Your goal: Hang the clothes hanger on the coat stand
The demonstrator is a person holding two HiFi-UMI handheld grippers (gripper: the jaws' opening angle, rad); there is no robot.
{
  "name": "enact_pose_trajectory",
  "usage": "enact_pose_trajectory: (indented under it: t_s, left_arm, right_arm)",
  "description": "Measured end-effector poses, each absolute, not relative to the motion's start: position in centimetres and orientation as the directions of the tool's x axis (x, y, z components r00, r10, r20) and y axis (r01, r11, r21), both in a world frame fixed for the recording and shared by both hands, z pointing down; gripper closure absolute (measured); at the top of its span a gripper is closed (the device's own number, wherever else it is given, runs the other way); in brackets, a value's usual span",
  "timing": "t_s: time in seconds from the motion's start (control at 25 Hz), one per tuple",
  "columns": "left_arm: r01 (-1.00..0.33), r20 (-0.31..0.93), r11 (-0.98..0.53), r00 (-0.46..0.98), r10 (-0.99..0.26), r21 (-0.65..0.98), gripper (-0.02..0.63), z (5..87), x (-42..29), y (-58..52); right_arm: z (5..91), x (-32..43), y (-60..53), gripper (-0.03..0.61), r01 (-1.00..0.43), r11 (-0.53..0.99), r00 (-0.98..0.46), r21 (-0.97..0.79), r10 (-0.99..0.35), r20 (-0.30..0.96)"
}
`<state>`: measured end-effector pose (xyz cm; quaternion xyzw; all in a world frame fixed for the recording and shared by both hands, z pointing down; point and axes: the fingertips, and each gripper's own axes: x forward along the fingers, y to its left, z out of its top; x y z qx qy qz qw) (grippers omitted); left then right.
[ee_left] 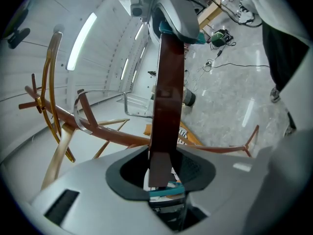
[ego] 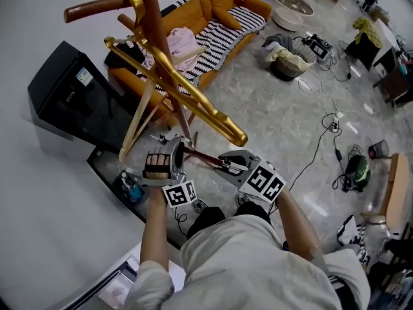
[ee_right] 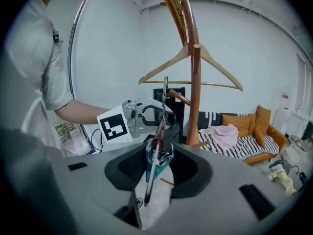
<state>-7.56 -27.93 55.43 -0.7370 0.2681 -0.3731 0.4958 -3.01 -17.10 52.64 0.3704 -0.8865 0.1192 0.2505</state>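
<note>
1. Below the stand (ego: 151,18), at 6 o'clock from its pole in the head view, the dark hanger (ego: 203,158) lies level between the two grippers, not yet hung.
2. Left gripper (ego: 179,152), at 9 o'clock of the hanger, pinches one end of the flat bar (ee_left: 166,92).
3. Right gripper (ego: 224,165), at 3 o'clock, has its jaws part-spread round the hanger (ee_right: 155,146). The bar lies edge-on against one pad, with a gap to the other.
4. A thin metal rod (ee_right: 165,89) rises at 12 o'clock from those jaws, likely the hook.
5. A pale hanger (ee_right: 190,67) already hangs on the stand.
6. Step in hand, as I judge it: carry and regrip. Next, the right jaws need a firm bite, then a lift toward 12 o'clock with the hook uppermost, aimed at a free peg clear of the pale hanger.
</note>
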Motion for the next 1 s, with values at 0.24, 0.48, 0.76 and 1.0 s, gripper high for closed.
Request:
enact_pose_trajectory:
  t_s: [0.24, 0.48, 0.76, 1.0]
  left_arm:
    - [-0.029, 0.271, -0.352, 0.581, -0.768, -0.935, 0.463, 55.1, -8.0, -29.6]
    - [-0.006, 0.279, -0.348, 0.585, -0.762, -0.937, 0.463, 55.2, -7.9, -31.3]
    - [0.013, 0.298, -0.359, 0.585, -0.754, -0.933, 0.462, 55.8, -7.9, -33.2]
    - [0.034, 0.308, -0.359, 0.592, -0.745, -0.933, 0.462, 56.1, -8.0, -34.5]
  right_arm:
    - [52.7, -3.6, -18.5, 0.474, -0.753, 0.656, -0.589, -0.052, -0.636, 0.499]
    - [53.1, -3.7, -20.1, 0.477, -0.775, 0.627, -0.574, -0.078, -0.648, 0.501]
    - [53.7, -3.9, -21.9, 0.479, -0.794, 0.603, -0.553, -0.082, -0.66, 0.508]
    - [54.2, -4.0, -23.1, 0.479, -0.812, 0.578, -0.534, -0.083, -0.677, 0.507]
